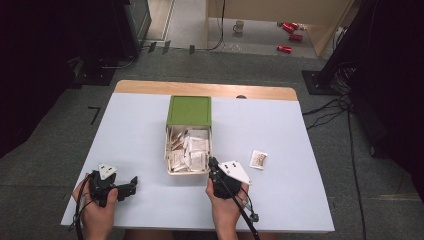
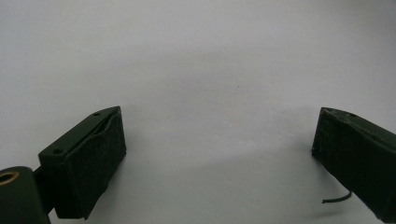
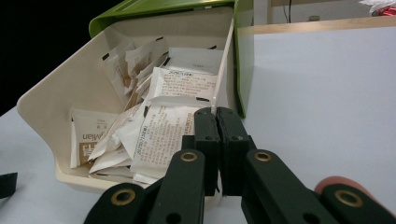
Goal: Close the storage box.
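Observation:
A green box [image 1: 189, 110] stands mid-table with its cream drawer [image 1: 167, 150] pulled out toward me. The drawer holds several white and brown sachets [image 1: 194, 150]. My right gripper [image 1: 213, 163] is at the drawer's near right corner. In the right gripper view the jaws [image 3: 217, 112] are pressed together on the thin cream wall [image 3: 223, 70] at that corner, and the sachets [image 3: 163, 126] lie just to their left. My left gripper [image 1: 131, 186] rests low at the table's near left; its jaws [image 2: 219, 135] stand wide apart over bare white tabletop.
One loose sachet [image 1: 258, 159] lies on the table right of the drawer. A wooden strip [image 1: 205, 89] edges the table's far side. On the floor beyond are a mug [image 1: 239, 26], red cans [image 1: 288, 27] and cables [image 1: 325, 107].

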### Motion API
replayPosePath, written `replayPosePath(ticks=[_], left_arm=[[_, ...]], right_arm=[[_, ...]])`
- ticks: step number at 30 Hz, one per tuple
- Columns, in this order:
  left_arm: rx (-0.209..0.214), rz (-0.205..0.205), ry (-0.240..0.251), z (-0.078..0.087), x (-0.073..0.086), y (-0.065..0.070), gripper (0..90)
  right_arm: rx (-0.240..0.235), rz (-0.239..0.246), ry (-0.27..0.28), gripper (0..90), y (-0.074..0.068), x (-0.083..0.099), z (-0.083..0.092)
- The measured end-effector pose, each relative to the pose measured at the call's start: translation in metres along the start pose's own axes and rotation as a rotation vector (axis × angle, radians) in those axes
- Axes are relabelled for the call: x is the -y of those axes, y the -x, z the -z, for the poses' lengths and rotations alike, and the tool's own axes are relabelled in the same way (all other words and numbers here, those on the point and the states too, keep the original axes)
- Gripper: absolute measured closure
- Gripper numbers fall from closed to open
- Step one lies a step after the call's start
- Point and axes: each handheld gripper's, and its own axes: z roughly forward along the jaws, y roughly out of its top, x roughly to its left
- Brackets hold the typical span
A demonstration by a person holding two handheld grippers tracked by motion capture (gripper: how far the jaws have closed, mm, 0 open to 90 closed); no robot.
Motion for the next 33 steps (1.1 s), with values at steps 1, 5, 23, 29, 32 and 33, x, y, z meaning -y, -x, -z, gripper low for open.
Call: replayPosePath(ticks=[1,5,23,29,32,33], left_arm=[[0.000,0.000,0.000,0.000,0.000,0.000,3.0],[0.000,0.000,0.000,0.000,0.000,0.000,3.0],[0.000,0.000,-0.001,0.000,0.000,0.000,3.0],[0.000,0.000,-0.001,0.000,0.000,0.000,3.0],[0.000,0.000,-0.001,0.000,0.000,0.000,3.0],[0.000,0.000,-0.001,0.000,0.000,0.000,3.0]], right_arm=[[0.000,0.000,0.001,89.3,0.000,-0.001,0.000],[-0.003,-0.003,-0.002,89.4,-0.001,-0.004,-0.001],[-0.008,-0.010,-0.005,89.2,-0.001,-0.017,-0.010],[-0.005,-0.012,-0.011,89.2,0.000,-0.020,-0.017],[-0.003,-0.015,-0.017,89.2,0.001,-0.021,-0.020],[-0.001,-0.016,-0.020,89.2,0.001,-0.021,-0.021]])
